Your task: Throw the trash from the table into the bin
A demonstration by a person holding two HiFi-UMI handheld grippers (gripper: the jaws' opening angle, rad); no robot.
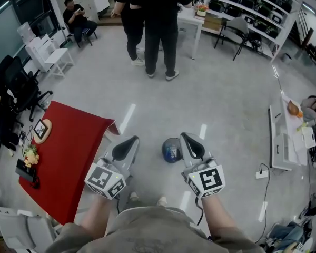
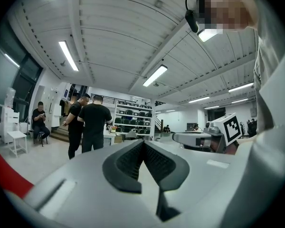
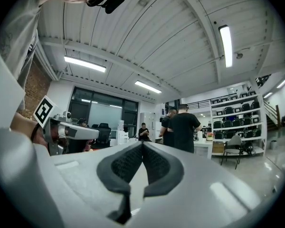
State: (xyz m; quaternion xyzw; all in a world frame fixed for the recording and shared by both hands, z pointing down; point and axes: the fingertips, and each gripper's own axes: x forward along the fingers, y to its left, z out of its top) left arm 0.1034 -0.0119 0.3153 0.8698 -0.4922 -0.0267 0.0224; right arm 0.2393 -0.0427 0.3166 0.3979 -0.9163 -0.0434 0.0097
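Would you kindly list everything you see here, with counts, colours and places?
table: one, red, at the left
small items: a few, mixed colours, on the table's left side, too small to name
bin: one, dark blue, on the floor between the two grippers' tips
standing people: two, in black, far side
white table: one, beside the standing people
seated person: one, dark clothes, far left corner
shelves: one run, white, far right
office chairs: at least two, black, left edge
left gripper: one, grey, jaws shut, empty
right gripper: one, grey, jaws shut, empty
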